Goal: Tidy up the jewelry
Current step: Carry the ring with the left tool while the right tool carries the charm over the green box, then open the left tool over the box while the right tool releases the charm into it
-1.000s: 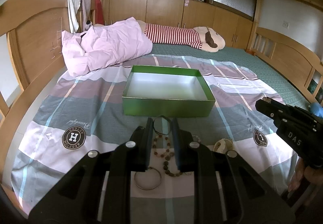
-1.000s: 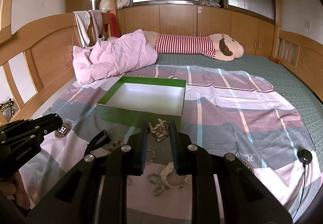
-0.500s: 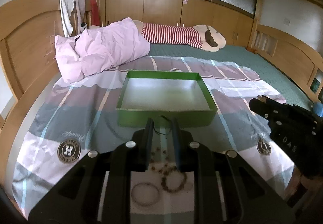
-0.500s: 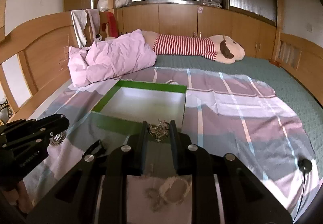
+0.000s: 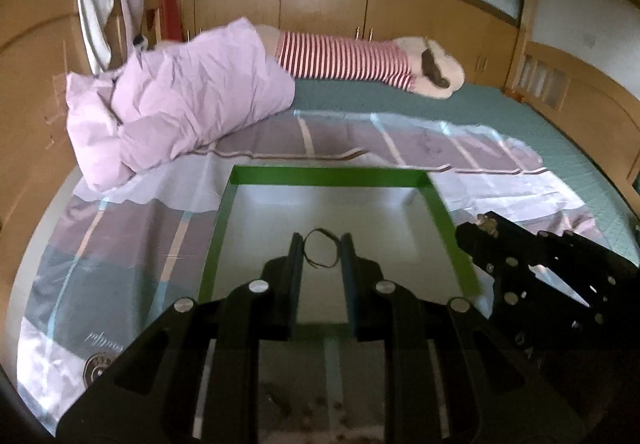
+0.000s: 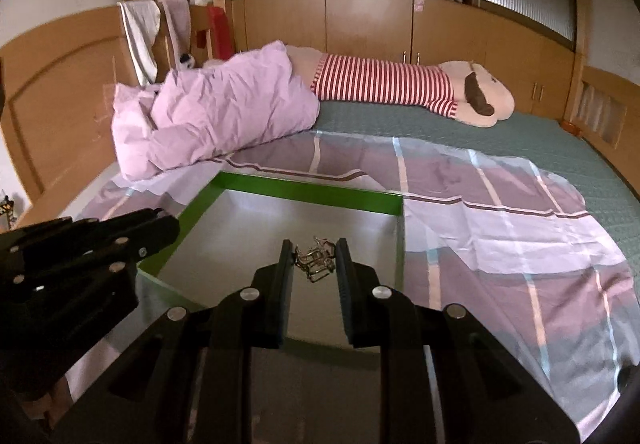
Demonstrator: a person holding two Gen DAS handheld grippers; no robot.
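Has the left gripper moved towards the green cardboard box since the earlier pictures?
Yes. The left gripper went forward; its tips now hang over the green cardboard box, not before it.

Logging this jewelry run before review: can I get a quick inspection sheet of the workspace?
Surface: plaid sheet over a green bed cover.
Job's things: green box, open; its visible floor is bare.
Clutter: blurred beads on the sheet below the left tongs.
Grippers: left tongs shut on a thin dark loop; right tongs shut on a silver metal piece; both over the box.
Cables: nothing seen.
Surroundings: pink duvet, striped plush toy, wooden cupboards.
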